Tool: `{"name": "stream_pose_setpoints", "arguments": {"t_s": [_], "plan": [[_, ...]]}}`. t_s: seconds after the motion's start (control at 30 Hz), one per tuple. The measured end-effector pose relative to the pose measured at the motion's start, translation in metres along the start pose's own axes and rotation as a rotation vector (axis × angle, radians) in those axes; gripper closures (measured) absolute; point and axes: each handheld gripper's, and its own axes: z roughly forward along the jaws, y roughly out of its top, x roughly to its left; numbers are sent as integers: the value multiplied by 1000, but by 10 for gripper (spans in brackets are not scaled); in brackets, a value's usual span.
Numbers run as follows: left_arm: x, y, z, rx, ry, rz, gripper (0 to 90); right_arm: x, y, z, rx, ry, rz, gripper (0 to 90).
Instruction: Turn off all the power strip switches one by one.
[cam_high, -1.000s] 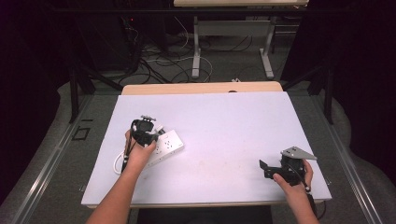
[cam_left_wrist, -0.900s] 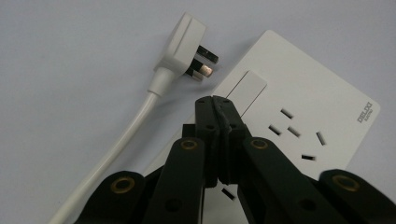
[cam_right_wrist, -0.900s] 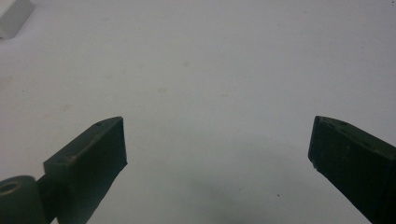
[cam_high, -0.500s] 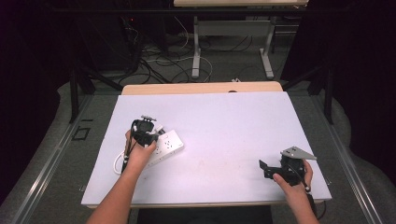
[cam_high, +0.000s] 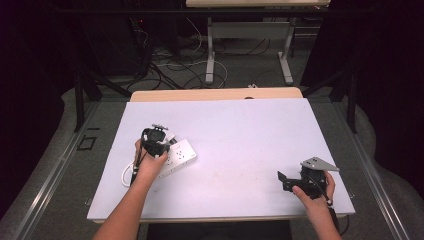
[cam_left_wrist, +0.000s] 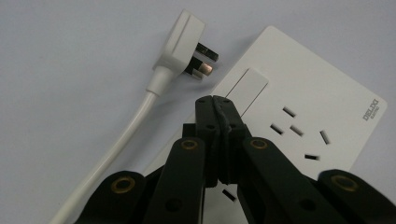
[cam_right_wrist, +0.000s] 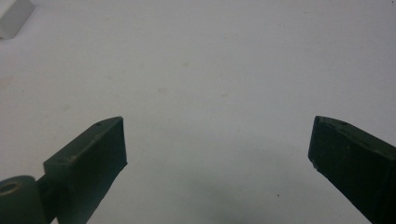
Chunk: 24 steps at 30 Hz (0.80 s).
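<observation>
A white power strip (cam_high: 179, 156) (cam_left_wrist: 299, 112) lies on the white table top at the left. Its white plug (cam_left_wrist: 182, 46) with metal pins rests on the table beside the strip's end, on a white cable (cam_left_wrist: 116, 144) (cam_high: 125, 176). My left gripper (cam_high: 156, 136) (cam_left_wrist: 215, 100) is shut, jaws pressed together with nothing between them, tips over the strip's rocker switch (cam_left_wrist: 247, 86). My right gripper (cam_high: 281, 178) (cam_right_wrist: 217, 140) stands open near the table's front right, jaws wide over bare table.
The white table top (cam_high: 250, 135) has a wooden strip (cam_high: 215, 94) along its far edge. Beyond it are a desk frame (cam_high: 250, 45) and loose cables (cam_high: 170, 60) on the floor. A corner of the strip (cam_right_wrist: 14, 16) lies far left in the right gripper view.
</observation>
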Motion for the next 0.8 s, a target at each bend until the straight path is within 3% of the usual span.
{"name": "stream_pose_setpoints", "arguments": {"t_s": [0.47, 0.8], "plan": [[-1, 2, -1, 23, 4, 2, 900, 0, 0, 0, 2, 1, 6, 37], [-2, 6, -4, -1, -3, -3, 898, 0, 0, 0, -4, -5, 9, 37]]}}
